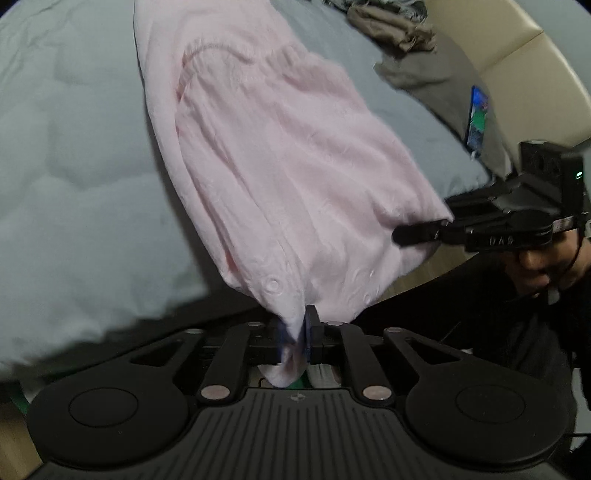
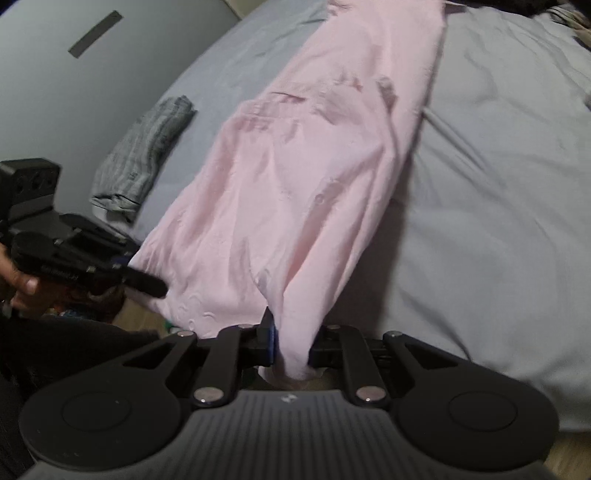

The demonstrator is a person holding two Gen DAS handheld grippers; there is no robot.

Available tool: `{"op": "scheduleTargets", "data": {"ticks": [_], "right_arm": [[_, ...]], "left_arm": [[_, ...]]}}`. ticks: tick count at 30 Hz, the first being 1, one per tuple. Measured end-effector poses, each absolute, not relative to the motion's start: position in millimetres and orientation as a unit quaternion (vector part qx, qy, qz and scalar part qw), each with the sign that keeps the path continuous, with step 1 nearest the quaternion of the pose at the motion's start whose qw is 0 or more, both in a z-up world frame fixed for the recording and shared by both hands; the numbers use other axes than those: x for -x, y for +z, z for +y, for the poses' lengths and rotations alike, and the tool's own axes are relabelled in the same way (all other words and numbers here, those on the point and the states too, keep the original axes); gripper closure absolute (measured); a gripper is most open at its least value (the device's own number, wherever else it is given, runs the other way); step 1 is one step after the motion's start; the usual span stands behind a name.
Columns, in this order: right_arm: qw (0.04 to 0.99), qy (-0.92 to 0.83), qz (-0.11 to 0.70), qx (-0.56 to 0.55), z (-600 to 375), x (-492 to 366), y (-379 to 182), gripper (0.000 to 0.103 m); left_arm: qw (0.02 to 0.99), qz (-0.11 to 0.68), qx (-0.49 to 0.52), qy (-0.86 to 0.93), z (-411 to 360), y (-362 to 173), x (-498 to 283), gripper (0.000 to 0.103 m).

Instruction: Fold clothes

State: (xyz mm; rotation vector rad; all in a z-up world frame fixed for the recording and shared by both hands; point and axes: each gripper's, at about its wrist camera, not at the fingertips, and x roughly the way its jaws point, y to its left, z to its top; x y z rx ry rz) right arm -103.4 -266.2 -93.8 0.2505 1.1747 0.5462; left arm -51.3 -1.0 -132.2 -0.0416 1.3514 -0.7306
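A pale pink garment (image 1: 288,177) stretches from the bed toward me, its near edge lifted off the grey-blue cover. My left gripper (image 1: 299,328) is shut on one near corner, and a bunch of pink cloth hangs down between its fingers. In the same view my right gripper (image 1: 410,234) comes in from the right and pinches the other corner. The right wrist view shows the pink garment (image 2: 295,184) bunched in my right gripper (image 2: 291,341), which is shut on it. There, my left gripper (image 2: 155,286) holds the left corner, with a hand (image 2: 22,284) behind it.
The bed (image 1: 74,155) with its grey-blue cover (image 2: 498,184) fills both views. A heap of brown clothes (image 1: 399,33) and a blue packet (image 1: 478,118) lie by the beige headboard (image 1: 517,55). A folded grey striped garment (image 2: 147,147) lies near the bed's left edge.
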Motion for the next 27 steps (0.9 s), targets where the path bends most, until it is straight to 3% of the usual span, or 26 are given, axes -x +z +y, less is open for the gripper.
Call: {"op": "scheduleTargets", "data": {"ticks": [1,4,6,9,11,13,19,23,27], "right_arm": [[0.793,0.243,0.546,-0.117,-268,104,-96,0.085],[0.797,0.221,0.551,-0.109,-269,103,-98,0.058],[0.797,0.219,0.556,-0.088,-271,102,-90,0.049],[0.81,0.203,0.544,-0.083,-289,95,-69,0.047],[0.821,0.184,0.533,-0.087,-302,79,-58,0.047],[0.831,0.17,0.522,-0.092,-314,60,-47,0.047],[0.854,0.153,0.49,-0.086,-341,-15,-34,0.044],[0.858,0.143,0.484,-0.09,-345,-69,-51,0.044],[0.86,0.148,0.483,-0.077,-341,-130,-76,0.037]], "left_arm": [[0.717,0.62,0.009,-0.318,-5,-136,50,0.084],[0.71,0.648,-0.036,-0.275,-11,-137,42,0.079],[0.716,0.643,-0.05,-0.267,-5,-122,38,0.079],[0.74,0.62,-0.054,-0.255,7,-94,25,0.075],[0.762,0.597,-0.043,-0.248,14,-74,9,0.058],[0.788,0.565,-0.027,-0.244,18,-57,-13,0.051],[0.818,0.539,0.027,-0.2,3,-55,-106,0.051],[0.818,0.546,0.069,-0.166,-13,-83,-173,0.051],[0.822,0.545,0.068,-0.152,-28,-105,-232,0.051]]}}
